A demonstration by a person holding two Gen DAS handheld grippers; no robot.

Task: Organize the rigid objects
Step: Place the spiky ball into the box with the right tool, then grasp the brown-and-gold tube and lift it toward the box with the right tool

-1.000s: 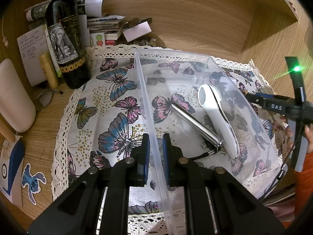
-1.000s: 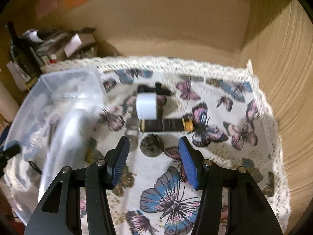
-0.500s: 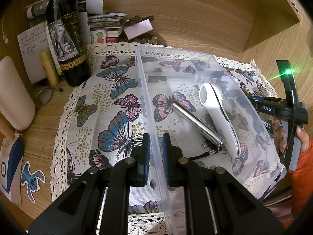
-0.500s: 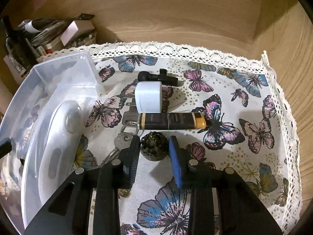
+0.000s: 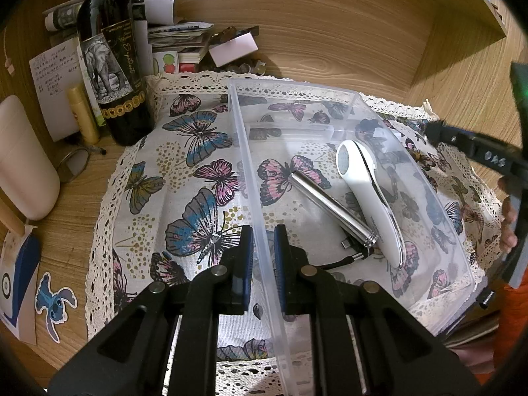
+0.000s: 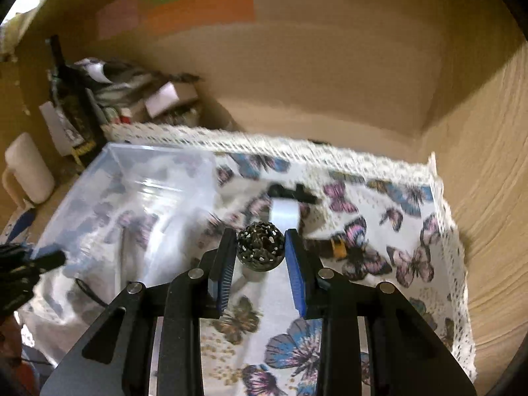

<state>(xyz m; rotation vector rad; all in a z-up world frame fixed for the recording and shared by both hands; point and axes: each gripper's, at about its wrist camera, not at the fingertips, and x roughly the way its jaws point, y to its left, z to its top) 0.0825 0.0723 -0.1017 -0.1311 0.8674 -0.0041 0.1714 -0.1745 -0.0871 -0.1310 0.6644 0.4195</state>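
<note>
My left gripper [image 5: 263, 234] is shut on the near left wall of a clear plastic bin [image 5: 250, 165] that stands on the butterfly cloth. In the bin lie a white handheld device [image 5: 369, 191], a silver metal tube [image 5: 330, 208] and a black cable [image 5: 343, 259]. My right gripper [image 6: 260, 241] is shut on a dark speckled ball [image 6: 260, 245] and holds it above the cloth, to the right of the bin [image 6: 132, 178]. On the cloth beyond it lie a white charger block [image 6: 284, 213], a black clip [image 6: 290, 193] and a dark stick with an orange end [image 6: 333, 247].
A wine bottle [image 5: 112, 62], a yellow tube [image 5: 82, 114], a white container [image 5: 23, 158] and stacked papers [image 5: 178, 39] stand at the back left. Wooden walls close the back and right. The right gripper's body [image 5: 478, 151] shows at the right edge.
My right gripper closed on the speckled ball and lifted it off the cloth. My left gripper kept its hold on the bin wall.
</note>
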